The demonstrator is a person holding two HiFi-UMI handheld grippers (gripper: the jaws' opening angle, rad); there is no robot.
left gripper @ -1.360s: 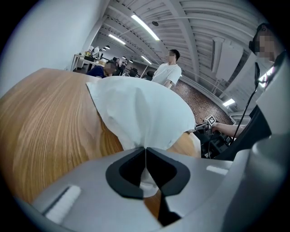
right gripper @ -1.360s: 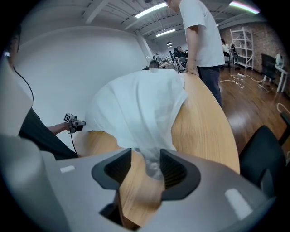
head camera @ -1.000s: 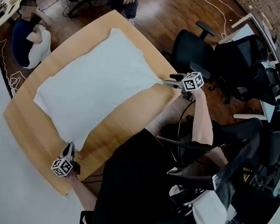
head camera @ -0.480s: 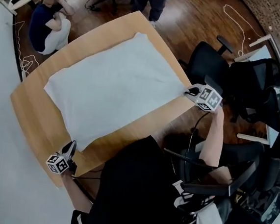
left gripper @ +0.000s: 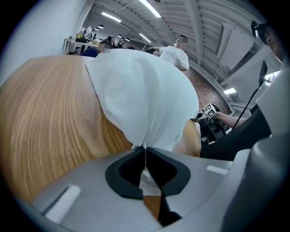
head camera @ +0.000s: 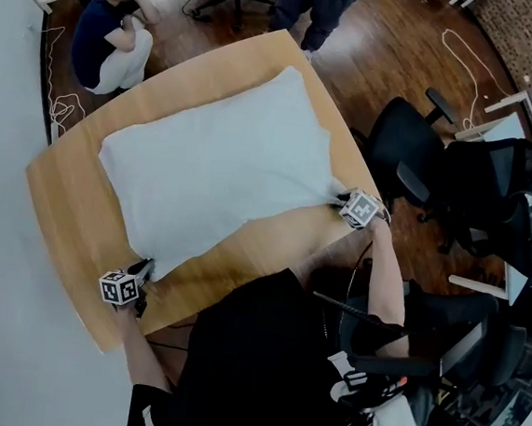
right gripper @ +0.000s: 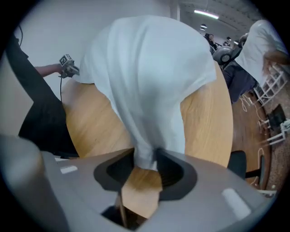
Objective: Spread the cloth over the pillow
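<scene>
Head view: the cloth (head camera: 220, 156) has settled over the pillow's bulge on the worktop (head camera: 70, 207). Both tools have come down to its near corners, so the spreading looks nearly done.

Left gripper view: the left tool (left gripper: 145, 148) is pinched tight on a cloth corner.

Right gripper view: the right tool (right gripper: 145, 157) has just been opening its jaws, yet the other corner sits bunched between them, pads touching.

No container shows.

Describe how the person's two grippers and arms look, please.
The left gripper and right gripper each have a light grey body, black round the jaws, and a white cube with black square markers. The person wears a black short-sleeved top; the forearms are bare.
</scene>
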